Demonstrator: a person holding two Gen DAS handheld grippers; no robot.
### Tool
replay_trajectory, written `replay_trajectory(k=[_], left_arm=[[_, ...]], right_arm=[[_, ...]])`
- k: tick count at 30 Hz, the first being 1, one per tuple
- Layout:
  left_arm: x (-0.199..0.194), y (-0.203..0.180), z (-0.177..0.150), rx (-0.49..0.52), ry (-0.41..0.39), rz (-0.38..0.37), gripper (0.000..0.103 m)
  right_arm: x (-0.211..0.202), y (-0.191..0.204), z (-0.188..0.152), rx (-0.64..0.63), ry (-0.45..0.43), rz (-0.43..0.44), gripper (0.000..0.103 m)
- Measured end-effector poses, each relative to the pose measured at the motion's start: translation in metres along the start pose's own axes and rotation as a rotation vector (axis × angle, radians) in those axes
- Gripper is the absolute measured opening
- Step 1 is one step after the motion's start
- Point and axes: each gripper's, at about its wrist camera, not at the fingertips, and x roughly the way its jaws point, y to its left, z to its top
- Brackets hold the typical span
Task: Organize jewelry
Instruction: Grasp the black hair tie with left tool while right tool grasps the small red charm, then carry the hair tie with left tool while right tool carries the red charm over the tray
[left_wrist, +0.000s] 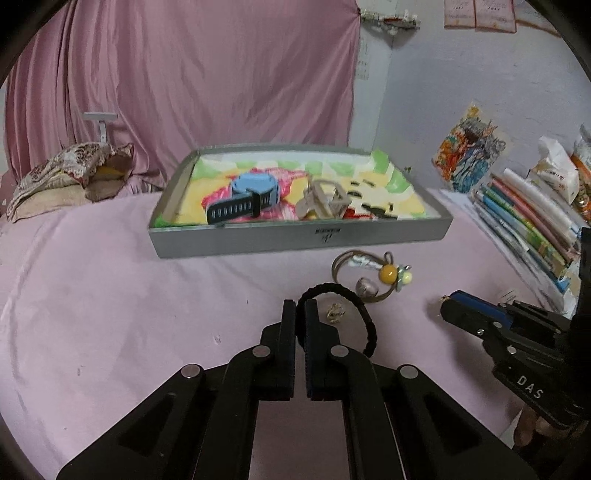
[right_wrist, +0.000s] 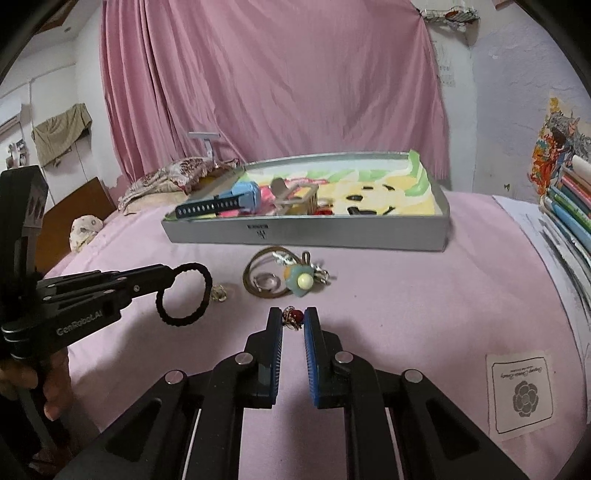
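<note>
Both grippers loaded; tray is the probable destination.

The left gripper (left_wrist: 300, 308) has its fingers (left_wrist: 289, 314) pressed nearly together, pinching the cord of a black hair tie (right_wrist: 183, 293); in the right wrist view the loop hangs free from the tips, clear of the pink sheet (right_wrist: 406, 295) of the bed. The right gripper (right_wrist: 293, 318) holds its fingers (right_wrist: 274, 321) narrowly apart, pinching a small red-and-gold trinket (right_wrist: 293, 317) at the very tips, low over the sheet; whether it has left the cloth cannot be told. A tip grip suits items this small. The grey tray (right_wrist: 306, 236) lies beyond both, already holding a watch (left_wrist: 243, 201) and clips, so it probably serves as the sorting bin. Loose on the sheet between grippers and tray: a brown loop with a yellow bead (left_wrist: 388, 274), a small gold piece (left_wrist: 335, 313).
</note>
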Motion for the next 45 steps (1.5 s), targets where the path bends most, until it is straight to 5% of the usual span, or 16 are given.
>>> replay_trajectory(k=[11, 26, 35, 45], left_arm=[[-0.024, -0.003, 0.035, -0.025, -0.187, 0.0, 0.002], [0.009, 0.011, 0.093, -0.047, -0.353, 0.062, 0.002], [0.064, 0.019, 0.122, -0.051, -0.286, 0.083, 0.002], [0.127, 0.027, 0.13, -0.068, -0.078, 0.108, 0.002]], right_arm=[[-0.022, -0.001, 0.035, 0.003, -0.136, -0.002, 0.011], [-0.001, -0.023, 0.101, 0.011, -0.286, -0.035, 0.011], [0.04, -0.036, 0.119, -0.004, -0.267, -0.065, 0.011], [0.097, -0.055, 0.124, 0.02, -0.032, -0.052, 0.011]])
